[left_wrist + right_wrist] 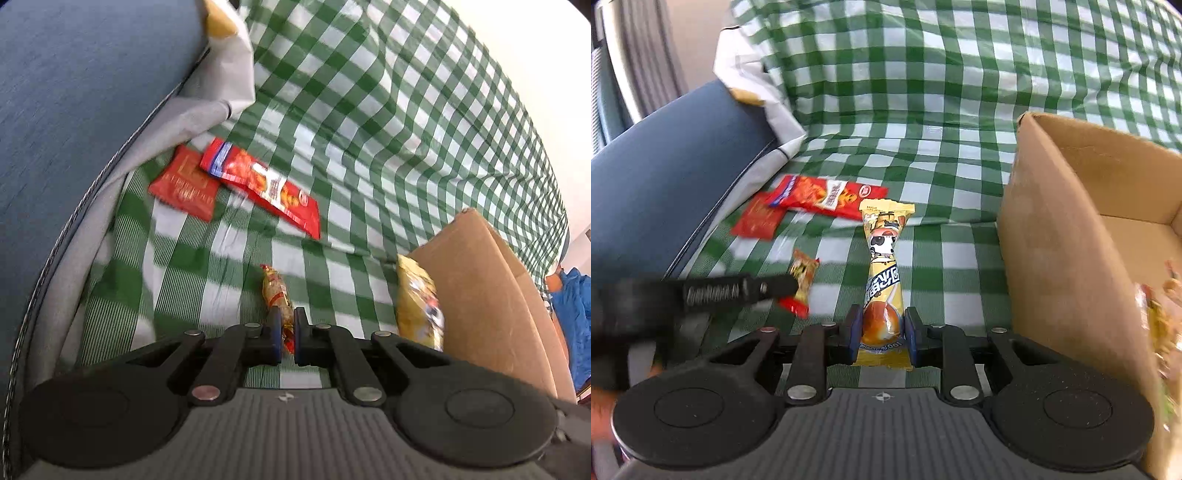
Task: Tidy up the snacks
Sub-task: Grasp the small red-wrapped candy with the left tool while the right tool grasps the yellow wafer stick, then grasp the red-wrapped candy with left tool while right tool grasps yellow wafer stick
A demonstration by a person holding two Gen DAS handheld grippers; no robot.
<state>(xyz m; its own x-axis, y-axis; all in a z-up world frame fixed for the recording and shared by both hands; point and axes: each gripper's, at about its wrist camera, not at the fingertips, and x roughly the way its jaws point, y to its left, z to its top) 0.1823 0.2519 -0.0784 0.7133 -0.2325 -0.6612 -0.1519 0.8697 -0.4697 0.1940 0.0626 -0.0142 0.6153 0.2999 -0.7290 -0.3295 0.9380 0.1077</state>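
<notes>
Left gripper (287,334): clamped on small orange snack (277,295), frame centre. Right gripper (882,330): clamped on yellow packet (884,258), centre. Box (1067,236): right. Red packets (827,197): upper left, on checked cloth (960,110).

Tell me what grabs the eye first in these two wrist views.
The green-and-white checked cloth fills both views. Front and centre in the right wrist view, the right gripper has its jaws shut on a tall yellow cartoon snack packet, with the open cardboard box just to its right. The left gripper pinches a small yellow-and-red packet, and two red packets lie on the cloth beyond, by the blue cushion.
</notes>
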